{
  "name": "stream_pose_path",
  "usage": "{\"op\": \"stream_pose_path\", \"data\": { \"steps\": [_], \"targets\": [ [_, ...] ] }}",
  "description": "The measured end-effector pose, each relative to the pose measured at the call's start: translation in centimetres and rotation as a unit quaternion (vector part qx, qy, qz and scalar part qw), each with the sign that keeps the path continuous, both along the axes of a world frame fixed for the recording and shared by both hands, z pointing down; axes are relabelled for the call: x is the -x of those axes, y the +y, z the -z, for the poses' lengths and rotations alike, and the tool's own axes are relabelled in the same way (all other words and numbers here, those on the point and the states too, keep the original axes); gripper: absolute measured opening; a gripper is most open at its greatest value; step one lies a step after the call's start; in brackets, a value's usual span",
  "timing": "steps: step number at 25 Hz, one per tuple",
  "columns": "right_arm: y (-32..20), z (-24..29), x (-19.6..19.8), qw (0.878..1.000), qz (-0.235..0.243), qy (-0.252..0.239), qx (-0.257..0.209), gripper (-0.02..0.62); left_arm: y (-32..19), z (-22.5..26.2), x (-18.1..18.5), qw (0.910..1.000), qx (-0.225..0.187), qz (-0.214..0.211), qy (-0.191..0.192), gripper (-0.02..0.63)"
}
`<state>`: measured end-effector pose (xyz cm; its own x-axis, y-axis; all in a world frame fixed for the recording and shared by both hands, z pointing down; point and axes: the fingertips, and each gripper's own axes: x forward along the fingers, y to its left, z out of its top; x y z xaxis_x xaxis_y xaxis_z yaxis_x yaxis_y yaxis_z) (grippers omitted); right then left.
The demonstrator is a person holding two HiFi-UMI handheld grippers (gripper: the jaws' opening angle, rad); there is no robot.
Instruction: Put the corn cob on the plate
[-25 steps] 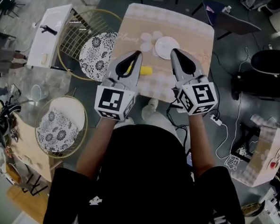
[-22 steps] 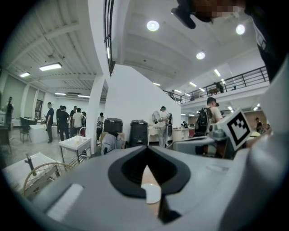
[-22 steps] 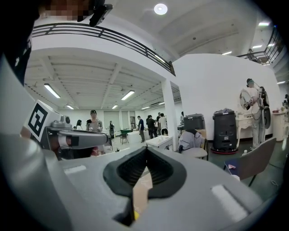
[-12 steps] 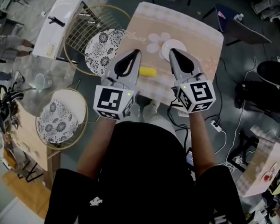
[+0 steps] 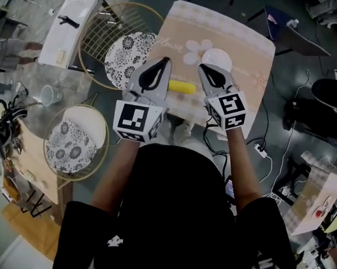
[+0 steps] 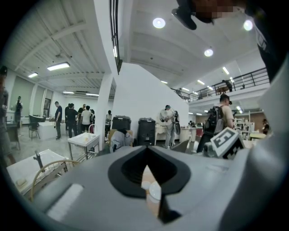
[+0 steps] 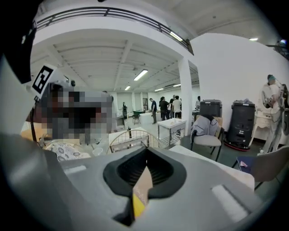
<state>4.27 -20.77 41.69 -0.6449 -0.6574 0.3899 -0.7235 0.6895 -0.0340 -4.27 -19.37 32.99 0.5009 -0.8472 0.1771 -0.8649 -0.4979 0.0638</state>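
The yellow corn cob lies on the beige-clothed table, between my two grippers. The white plate sits just beyond it, to the right. My left gripper hangs left of the cob, shut and empty. In the left gripper view its tips meet, and the plate shows through the gap below them. My right gripper is to the right of the cob, near the plate's left edge, shut and empty. A sliver of the cob shows below its closed tips.
Two round wire chairs with patterned cushions stand left of the table, beside a white side table. Cables and a power strip lie on the floor to the right. People stand far off in the hall.
The right gripper has come down and left, from over the plate to beside the cob's right end. The left gripper has shifted slightly, so more of the cob shows. Both stay shut.
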Motion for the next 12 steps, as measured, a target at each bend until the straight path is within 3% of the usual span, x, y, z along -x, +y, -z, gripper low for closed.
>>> {"op": "stream_pose_path", "data": {
  "steps": [4,12],
  "targets": [
    [0.0,-4.1,1.7,0.999,0.024,0.036,0.031,0.008,-0.8,-0.6,1.7,1.0,0.007,0.006,0.0,0.009],
    [0.6,-12.3,4.2,0.987,0.075,0.098,0.101,0.088,-1.4,-1.6,4.7,0.9995,0.017,0.024,-0.007,0.009]
  ]
}}
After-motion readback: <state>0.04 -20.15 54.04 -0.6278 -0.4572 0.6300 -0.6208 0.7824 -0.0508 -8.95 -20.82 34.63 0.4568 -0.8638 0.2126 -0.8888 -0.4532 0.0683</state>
